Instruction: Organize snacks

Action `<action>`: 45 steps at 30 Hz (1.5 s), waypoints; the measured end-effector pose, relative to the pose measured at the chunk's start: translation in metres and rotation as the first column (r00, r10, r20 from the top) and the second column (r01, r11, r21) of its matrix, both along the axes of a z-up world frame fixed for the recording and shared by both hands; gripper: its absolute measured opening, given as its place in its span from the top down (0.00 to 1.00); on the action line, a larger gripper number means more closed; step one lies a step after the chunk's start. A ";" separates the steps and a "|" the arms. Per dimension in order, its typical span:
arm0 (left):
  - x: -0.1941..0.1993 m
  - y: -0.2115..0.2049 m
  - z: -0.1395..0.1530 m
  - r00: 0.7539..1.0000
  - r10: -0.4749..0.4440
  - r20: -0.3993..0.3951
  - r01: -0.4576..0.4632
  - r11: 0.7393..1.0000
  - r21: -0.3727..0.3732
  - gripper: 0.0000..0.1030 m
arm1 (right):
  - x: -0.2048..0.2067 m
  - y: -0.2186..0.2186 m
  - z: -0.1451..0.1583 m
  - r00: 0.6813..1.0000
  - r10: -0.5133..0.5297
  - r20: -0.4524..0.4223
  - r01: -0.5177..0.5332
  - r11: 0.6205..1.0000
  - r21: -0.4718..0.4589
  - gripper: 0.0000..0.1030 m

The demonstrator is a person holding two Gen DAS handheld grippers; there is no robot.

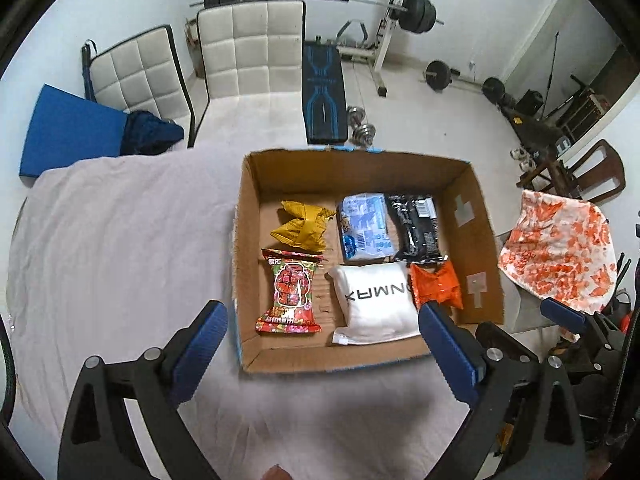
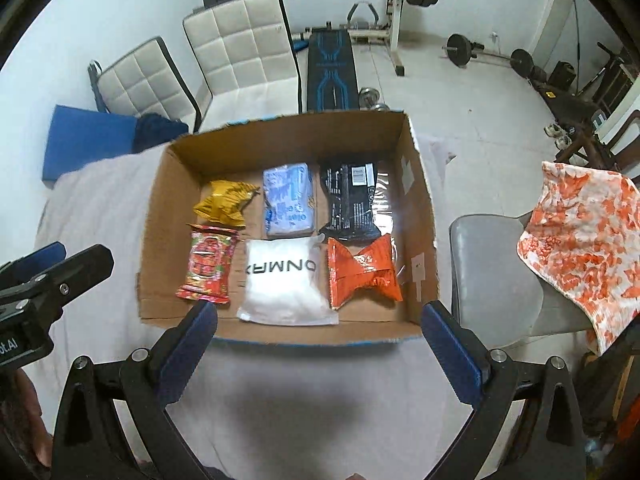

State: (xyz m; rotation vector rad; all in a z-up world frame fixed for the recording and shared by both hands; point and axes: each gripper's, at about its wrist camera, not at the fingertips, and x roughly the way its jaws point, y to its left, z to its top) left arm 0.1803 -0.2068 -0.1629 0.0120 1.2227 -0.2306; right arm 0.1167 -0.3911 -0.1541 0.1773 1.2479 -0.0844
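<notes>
An open cardboard box (image 1: 472, 216) (image 2: 420, 200) rests on a white cloth-covered table. Inside lie several snack packs in two rows: yellow (image 1: 302, 226) (image 2: 224, 202), light blue (image 1: 364, 226) (image 2: 288, 206) and black (image 1: 416, 226) (image 2: 352, 200) at the back; red (image 1: 290, 298) (image 2: 208, 266), white (image 1: 378, 304) (image 2: 286, 282) and orange (image 1: 438, 286) (image 2: 362, 270) in front. My left gripper (image 1: 324, 320) hangs open above the box's near edge, nothing between its fingers. My right gripper (image 2: 320, 320) is likewise open and empty over the near wall. The left gripper's body (image 2: 44, 280) shows at the left of the right wrist view.
Two white padded chairs (image 1: 248, 48) and a blue cushion (image 1: 72, 132) stand beyond the table. A grey chair (image 2: 492, 272) with an orange-patterned cloth (image 2: 580, 248) sits right of the box. Weight bench and barbells (image 1: 324, 96) fill the floor behind.
</notes>
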 end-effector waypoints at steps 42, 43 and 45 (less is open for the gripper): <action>-0.214 0.048 0.165 0.962 0.015 0.273 -0.023 0.999 0.027 0.05 | -0.250 0.058 0.229 0.941 -0.057 0.334 0.076 0.996 -0.045 0.00; -0.215 0.047 0.166 0.962 0.014 0.274 -0.021 0.999 0.026 0.05 | -0.249 0.058 0.229 0.941 -0.057 0.334 0.077 0.996 -0.047 0.00; -0.217 0.047 0.167 0.962 0.014 0.274 -0.021 0.999 0.025 0.05 | -0.253 0.058 0.231 0.940 -0.057 0.336 0.079 0.996 -0.051 0.00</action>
